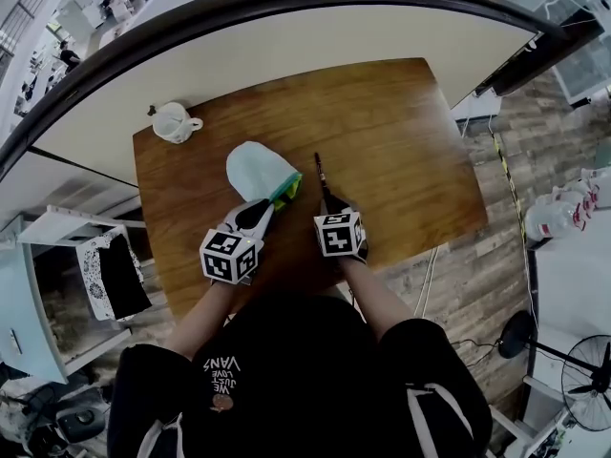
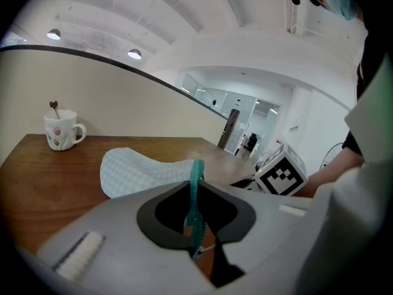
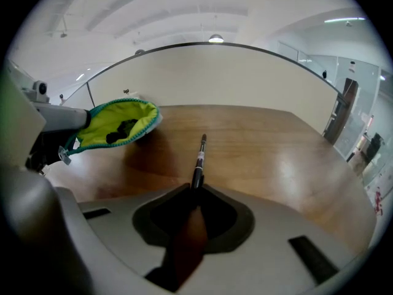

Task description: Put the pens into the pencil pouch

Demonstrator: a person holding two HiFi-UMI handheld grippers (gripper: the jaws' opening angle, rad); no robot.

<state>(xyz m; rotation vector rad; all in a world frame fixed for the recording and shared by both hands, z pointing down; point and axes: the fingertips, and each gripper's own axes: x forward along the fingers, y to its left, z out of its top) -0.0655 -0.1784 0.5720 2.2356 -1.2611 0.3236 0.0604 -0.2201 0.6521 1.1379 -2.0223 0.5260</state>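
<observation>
A light blue pencil pouch (image 1: 256,168) with a lime-green lining lies on the wooden table (image 1: 401,141). My left gripper (image 1: 270,205) is shut on the teal zipper edge (image 2: 196,183) at its mouth and holds it up. In the right gripper view the pouch mouth (image 3: 116,125) gapes towards me, with dark items inside. A black pen (image 1: 320,175) lies on the table just right of the pouch, pointing away. My right gripper (image 1: 329,208) is at its near end, and the jaw tips close on the pen (image 3: 198,158), which still rests on the wood.
A white mug (image 1: 175,122) with a spoon in it stands at the table's far left corner. Behind the table runs a curved pale wall with a dark rail. A white shelf unit (image 1: 86,246) stands at the left of the table.
</observation>
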